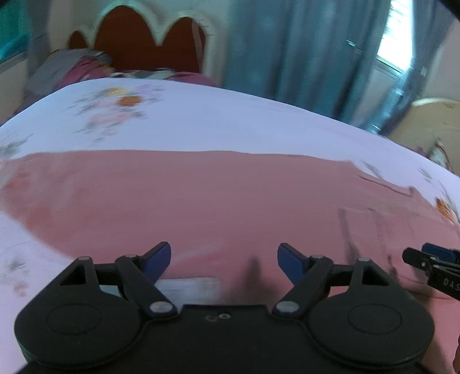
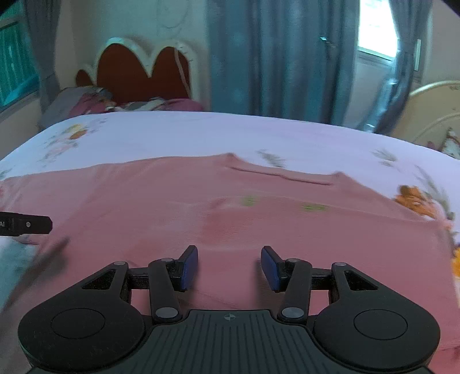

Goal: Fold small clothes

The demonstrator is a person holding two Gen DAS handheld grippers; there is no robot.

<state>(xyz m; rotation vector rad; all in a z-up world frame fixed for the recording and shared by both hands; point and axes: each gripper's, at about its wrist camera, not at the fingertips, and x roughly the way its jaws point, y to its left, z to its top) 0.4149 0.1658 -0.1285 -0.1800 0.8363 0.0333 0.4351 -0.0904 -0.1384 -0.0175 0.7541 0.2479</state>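
A pink garment (image 1: 218, 195) lies spread flat on the bed, filling the middle of both views (image 2: 230, 218). Its neckline (image 2: 281, 174) points away, and two small green marks (image 2: 313, 207) sit below it. My left gripper (image 1: 224, 259) is open and empty just above the garment's near part, where a white label (image 1: 189, 284) shows. My right gripper (image 2: 230, 266) is open and empty over the garment's near part. Each gripper's tip shows at the edge of the other's view, the right one at the right edge of the left wrist view (image 1: 431, 264).
The bed has a pale lilac floral sheet (image 2: 230, 135). A red scalloped headboard (image 2: 143, 74) and pillows (image 2: 95, 103) are at the far left. Blue curtains (image 2: 273, 57) and a bright window (image 2: 376, 26) are behind. A cream footboard (image 2: 431, 112) stands at the right.
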